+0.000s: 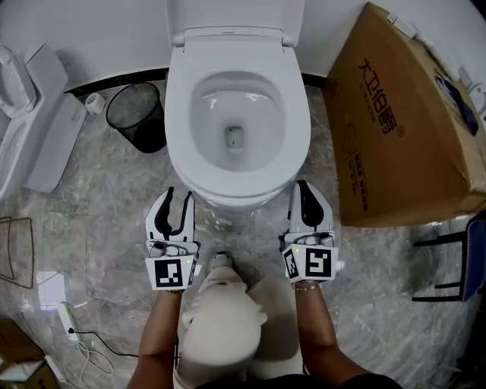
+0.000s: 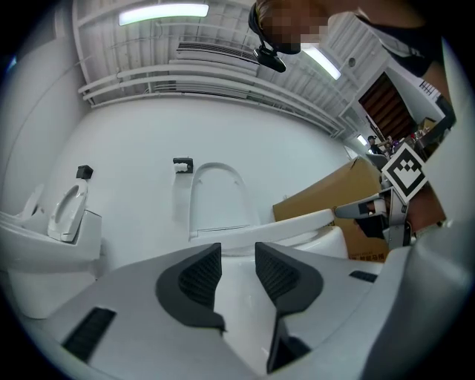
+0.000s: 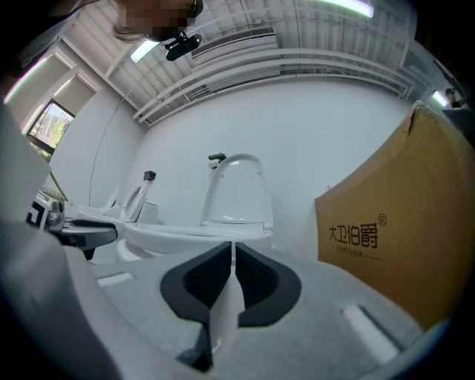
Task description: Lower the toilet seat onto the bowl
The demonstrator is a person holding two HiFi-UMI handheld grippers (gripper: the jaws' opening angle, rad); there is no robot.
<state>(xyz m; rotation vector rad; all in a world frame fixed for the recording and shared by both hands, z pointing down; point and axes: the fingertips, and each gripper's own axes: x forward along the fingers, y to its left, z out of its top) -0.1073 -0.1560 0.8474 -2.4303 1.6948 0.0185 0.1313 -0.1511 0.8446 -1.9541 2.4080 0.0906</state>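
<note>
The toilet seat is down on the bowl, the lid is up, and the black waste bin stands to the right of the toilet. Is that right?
Not quite. The black waste bin stands to the left of the toilet, as the head view shows; the cardboard box is on the right. The seat is down and the lid is up.

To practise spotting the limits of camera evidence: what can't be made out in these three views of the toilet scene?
- Toilet lid: its top is cut off by the head view's upper edge.
- Cardboard box: far side runs off the head view's right edge.
- Black bin: inside too dark to show contents, head view.
- Small dark fitting on the wall: too small to identify, left gripper view.
</note>
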